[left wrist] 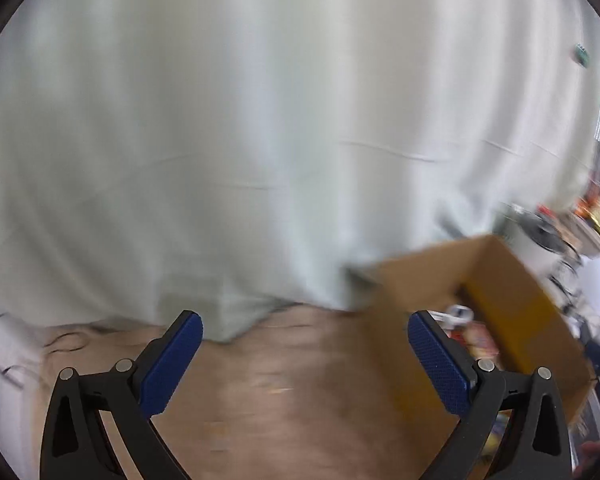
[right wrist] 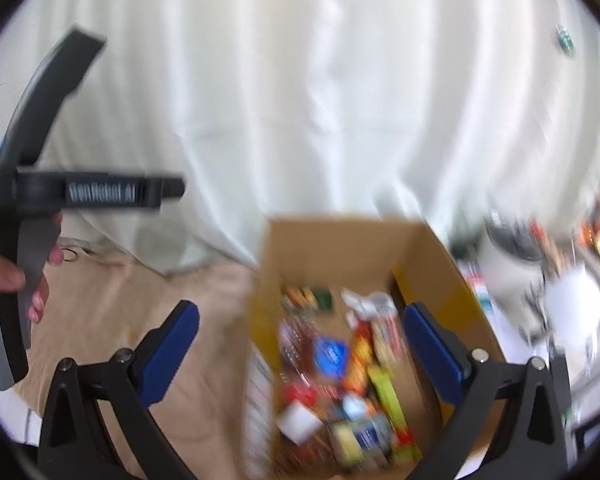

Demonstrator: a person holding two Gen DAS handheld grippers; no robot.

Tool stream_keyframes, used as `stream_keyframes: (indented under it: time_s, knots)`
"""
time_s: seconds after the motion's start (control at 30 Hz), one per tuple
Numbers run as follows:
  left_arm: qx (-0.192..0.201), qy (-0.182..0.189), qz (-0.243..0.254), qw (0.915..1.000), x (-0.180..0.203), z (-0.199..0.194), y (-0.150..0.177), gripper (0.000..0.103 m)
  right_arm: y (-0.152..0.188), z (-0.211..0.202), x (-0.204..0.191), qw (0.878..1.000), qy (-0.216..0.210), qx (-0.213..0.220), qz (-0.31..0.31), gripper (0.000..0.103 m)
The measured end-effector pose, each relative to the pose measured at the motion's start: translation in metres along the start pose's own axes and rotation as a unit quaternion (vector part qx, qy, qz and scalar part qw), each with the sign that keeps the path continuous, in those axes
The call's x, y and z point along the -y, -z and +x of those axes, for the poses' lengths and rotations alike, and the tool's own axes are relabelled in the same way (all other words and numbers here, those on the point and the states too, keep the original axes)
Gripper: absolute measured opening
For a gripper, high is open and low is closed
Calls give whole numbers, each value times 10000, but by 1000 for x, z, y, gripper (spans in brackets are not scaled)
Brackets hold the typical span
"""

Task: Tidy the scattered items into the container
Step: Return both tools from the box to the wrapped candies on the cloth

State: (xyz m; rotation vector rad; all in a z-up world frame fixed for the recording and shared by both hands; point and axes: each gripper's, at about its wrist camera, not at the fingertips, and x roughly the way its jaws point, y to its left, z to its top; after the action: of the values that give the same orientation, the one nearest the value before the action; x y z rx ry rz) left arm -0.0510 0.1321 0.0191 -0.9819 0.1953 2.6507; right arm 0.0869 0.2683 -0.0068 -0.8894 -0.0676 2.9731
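An open cardboard box (right wrist: pixel 340 248) stands on the tan surface and holds several small packets and snack items (right wrist: pixel 340 360). My right gripper (right wrist: pixel 300 320) is open and empty, raised above the box's near left part. The box also shows in the left wrist view (left wrist: pixel 500 280), at the right. My left gripper (left wrist: pixel 304 332) is open and empty over the tan surface, left of the box. The left gripper's body (right wrist: pixel 80 192) and the hand holding it show at the left of the right wrist view. Both views are blurred.
A white curtain (left wrist: pixel 260 120) hangs behind the tan cloth-covered surface (left wrist: pixel 280 380). Cluttered shelves and a white round object (right wrist: pixel 512 256) stand to the right of the box. Thin cables (left wrist: pixel 60 344) lie at the far left.
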Motion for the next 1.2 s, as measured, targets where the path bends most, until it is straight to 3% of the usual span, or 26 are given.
stream_keyframes:
  time_s: [0.1,0.17,0.27,0.43,0.57,0.67,0.87,0.93,1.2]
  knots:
    - [-44,-352,-306,9989,-54,1,17,103,-13,15,-42,9971,-628,-89,-430,103]
    - [-287,-794,-578,9948,-88,10,33,103,-17,24,-70,9953,-697,-87,-669,103]
    - [-588,-913,-951,9895,-127,20,62,103,-16,39,-107,9917,-889,-121,-919,103]
    - [-916,-759,-1489,9817,-162,38,110,103,2,90,-145,9852,-1172,-655,-1067,103]
    - [-1156,-876,-1481,9783,-163,59,141,103,28,140,-146,9818,-1280,-1240,-658,103]
    - [-1304,-795,-1414,9781,-162,79,165,103,46,173,-145,9836,-1111,-1365,-398,102]
    - [-1450,-491,-1405,9782,-153,115,187,102,72,228,-141,9778,-949,-1857,-218,76]
    - [-1469,-468,-1322,9792,-148,120,186,102,76,238,-139,9762,-919,-1958,-166,73]
    - [-1603,-440,-1283,9777,-145,128,192,102,86,275,-149,9702,-786,-2157,-769,72]
